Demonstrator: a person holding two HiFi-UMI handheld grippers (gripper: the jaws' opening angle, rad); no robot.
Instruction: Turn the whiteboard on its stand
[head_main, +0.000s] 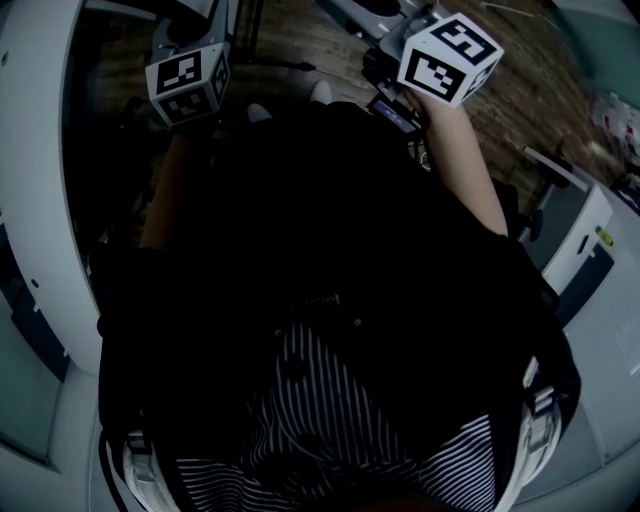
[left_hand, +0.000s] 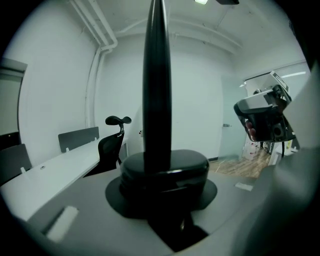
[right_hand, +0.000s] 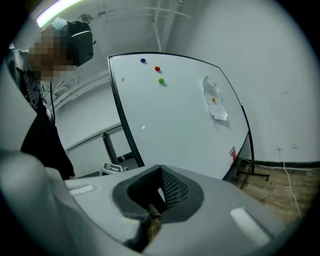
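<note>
The whiteboard (right_hand: 180, 120) fills the right gripper view: a white panel in a black frame (right_hand: 122, 112) on a black stand (right_hand: 252, 172), with three small magnets and a crumpled white scrap (right_hand: 216, 102) stuck on it. In the left gripper view a black frame edge (left_hand: 156, 80) rises straight up between the jaws, and my left gripper (left_hand: 157, 175) is shut on it. My right gripper (right_hand: 157, 192) hangs off the board, facing its front, jaws together with nothing between them. The head view shows both marker cubes, left (head_main: 188, 82) and right (head_main: 450, 56), held out ahead of my dark torso.
White desks (left_hand: 60, 167) with a grey divider and a black office chair (left_hand: 111, 145) stand left of the left gripper. Wood floor (right_hand: 282, 192) lies beneath the board, with a cable along the wall. A white cabinet (head_main: 580, 250) stands at my right.
</note>
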